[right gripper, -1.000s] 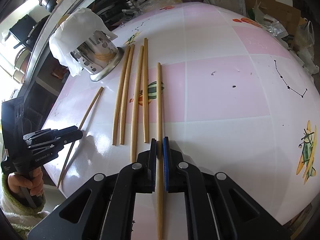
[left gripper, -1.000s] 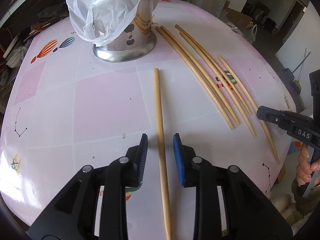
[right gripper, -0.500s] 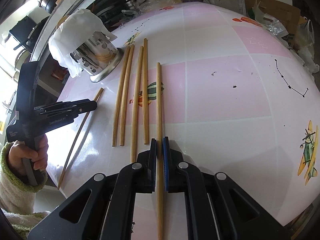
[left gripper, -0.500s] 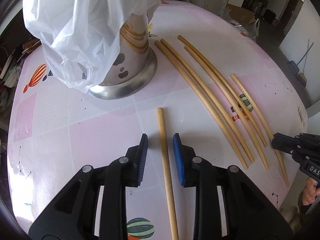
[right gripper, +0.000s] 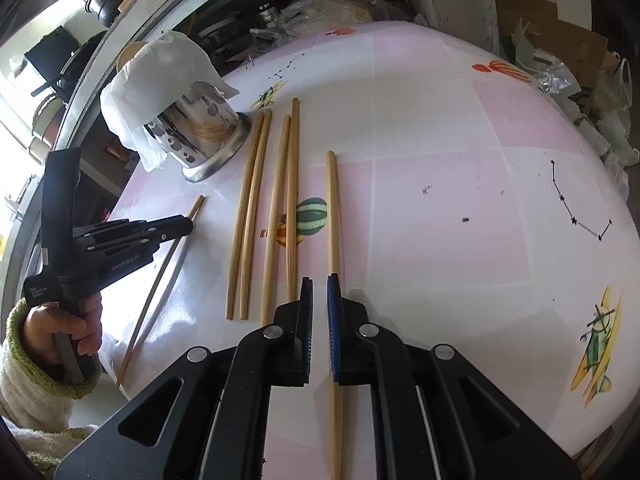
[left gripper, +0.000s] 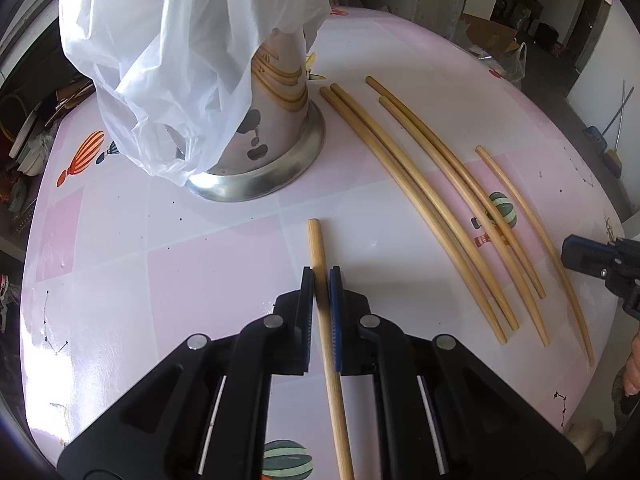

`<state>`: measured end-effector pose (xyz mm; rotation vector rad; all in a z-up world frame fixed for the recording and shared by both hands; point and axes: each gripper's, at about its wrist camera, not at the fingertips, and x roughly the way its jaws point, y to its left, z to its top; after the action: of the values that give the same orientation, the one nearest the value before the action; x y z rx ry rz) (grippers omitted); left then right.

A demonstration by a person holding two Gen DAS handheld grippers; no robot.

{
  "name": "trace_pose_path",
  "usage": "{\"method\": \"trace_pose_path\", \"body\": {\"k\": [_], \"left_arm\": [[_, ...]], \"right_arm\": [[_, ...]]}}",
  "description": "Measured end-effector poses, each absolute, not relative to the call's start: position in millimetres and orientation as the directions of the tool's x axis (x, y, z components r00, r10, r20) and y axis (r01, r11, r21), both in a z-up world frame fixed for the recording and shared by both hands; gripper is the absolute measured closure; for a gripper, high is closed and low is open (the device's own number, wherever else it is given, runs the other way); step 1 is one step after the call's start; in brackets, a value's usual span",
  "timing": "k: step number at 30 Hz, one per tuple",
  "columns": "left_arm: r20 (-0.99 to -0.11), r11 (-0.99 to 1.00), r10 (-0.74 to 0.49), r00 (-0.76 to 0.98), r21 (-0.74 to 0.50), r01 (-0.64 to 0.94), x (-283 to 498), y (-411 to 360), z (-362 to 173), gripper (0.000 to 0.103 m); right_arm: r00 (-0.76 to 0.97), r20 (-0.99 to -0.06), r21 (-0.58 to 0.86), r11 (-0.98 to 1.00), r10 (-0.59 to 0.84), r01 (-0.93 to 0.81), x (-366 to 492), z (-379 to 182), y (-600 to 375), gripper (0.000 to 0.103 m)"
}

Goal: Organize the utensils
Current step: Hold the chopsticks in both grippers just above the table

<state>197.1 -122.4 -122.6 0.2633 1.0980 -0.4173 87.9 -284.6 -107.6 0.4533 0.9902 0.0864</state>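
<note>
My left gripper (left gripper: 321,276) is shut on a single wooden chopstick (left gripper: 316,246) near its far end; it also shows from the side in the right wrist view (right gripper: 182,226). A steel utensil holder (left gripper: 276,128) draped with a white plastic bag (left gripper: 172,52) stands just beyond it. My right gripper (right gripper: 319,284) stands slightly open; the rightmost chopstick (right gripper: 331,208) runs under its blue pad, no longer clamped. Several more chopsticks (right gripper: 260,208) lie side by side between the two grippers.
The pink tablecloth (right gripper: 460,168) has balloon and constellation prints. The table edge drops off close behind both grippers. Clutter and plastic bags (right gripper: 560,76) lie beyond the far right edge. A bare hand and green-cuffed sleeve (right gripper: 44,336) hold the left gripper.
My left gripper moved forward toward the holder and closed on the single chopstick. My right gripper opened a little, releasing its clamp on the rightmost chopstick.
</note>
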Motion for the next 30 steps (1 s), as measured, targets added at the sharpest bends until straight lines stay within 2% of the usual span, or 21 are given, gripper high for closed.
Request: {"method": "trace_pose_path", "body": {"k": [5, 10, 23, 30], "left_arm": [[-0.898, 0.891, -0.199, 0.392, 0.000, 0.454, 193.0, -117.4, -121.8, 0.096], [-0.898, 0.889, -0.203, 0.390, -0.002, 0.458, 192.1, -116.1, -121.1, 0.096], [-0.899, 0.887, -0.204, 0.388, -0.002, 0.461, 191.8, -117.3, -120.2, 0.096], [-0.897, 0.888, -0.207, 0.390, -0.005, 0.460, 191.5, -117.4, -119.9, 0.096]], "right_arm": [[0.570, -0.785, 0.366, 0.924, 0.242, 0.111, 113.9, -104.9, -288.0, 0.092], [0.561, -0.791, 0.344, 0.936, 0.243, 0.080, 138.3, -106.3, -286.1, 0.083], [0.531, -0.830, 0.225, 0.973, 0.169, 0.042, 170.0, -117.0, -273.4, 0.084], [0.534, -0.841, 0.128, 0.991, 0.088, 0.038, 172.4, -118.8, -262.3, 0.092]]}}
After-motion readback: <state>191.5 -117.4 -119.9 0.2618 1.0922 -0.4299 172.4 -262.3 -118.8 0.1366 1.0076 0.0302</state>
